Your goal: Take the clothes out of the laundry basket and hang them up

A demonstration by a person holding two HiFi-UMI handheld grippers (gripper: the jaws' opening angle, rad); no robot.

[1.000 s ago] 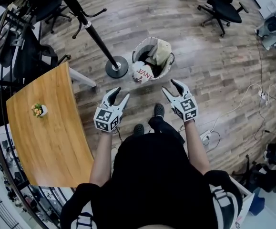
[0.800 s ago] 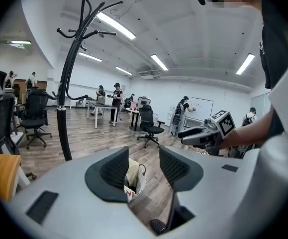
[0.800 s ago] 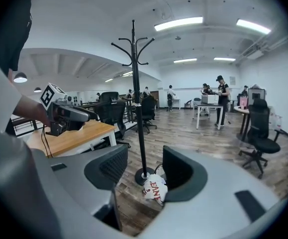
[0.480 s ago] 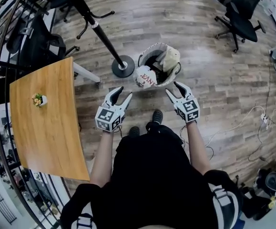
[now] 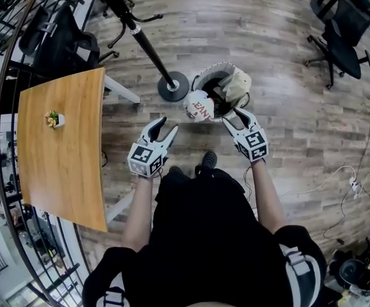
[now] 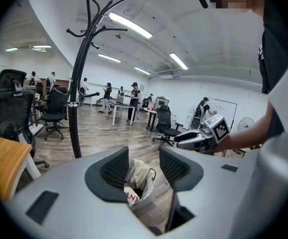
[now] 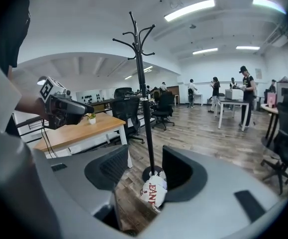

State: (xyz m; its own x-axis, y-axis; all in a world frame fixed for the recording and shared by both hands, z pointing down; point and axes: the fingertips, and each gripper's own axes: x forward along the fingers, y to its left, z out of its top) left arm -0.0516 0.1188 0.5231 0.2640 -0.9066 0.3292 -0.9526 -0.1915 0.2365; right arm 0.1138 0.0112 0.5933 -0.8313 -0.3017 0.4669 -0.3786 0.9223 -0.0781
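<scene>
A round laundry basket [image 5: 219, 73] stands on the wood floor with clothes in it: a white garment with red lettering [image 5: 199, 105] over the near rim and a beige one [image 5: 238, 84] at the right. A black coat stand [image 5: 140, 36] rises beside it, its round base [image 5: 173, 87] left of the basket. My left gripper [image 5: 167, 125] is open and empty, short of the basket's left side. My right gripper [image 5: 239, 116] is open and empty, its tips at the basket's near right rim. The basket [image 6: 143, 180] shows between the left jaws, the lettered garment [image 7: 155, 189] between the right jaws.
A wooden table [image 5: 60, 152] with a small potted plant [image 5: 53, 118] stands to my left. Black office chairs [image 5: 343, 27] are at the far right and more chairs [image 5: 63, 37] at the far left. A cable and power strip [image 5: 354, 184] lie on the floor at the right.
I have stepped toward the basket; it now lies closer, just ahead of both grippers. The right gripper has reached its rim. Both grippers stay open.
</scene>
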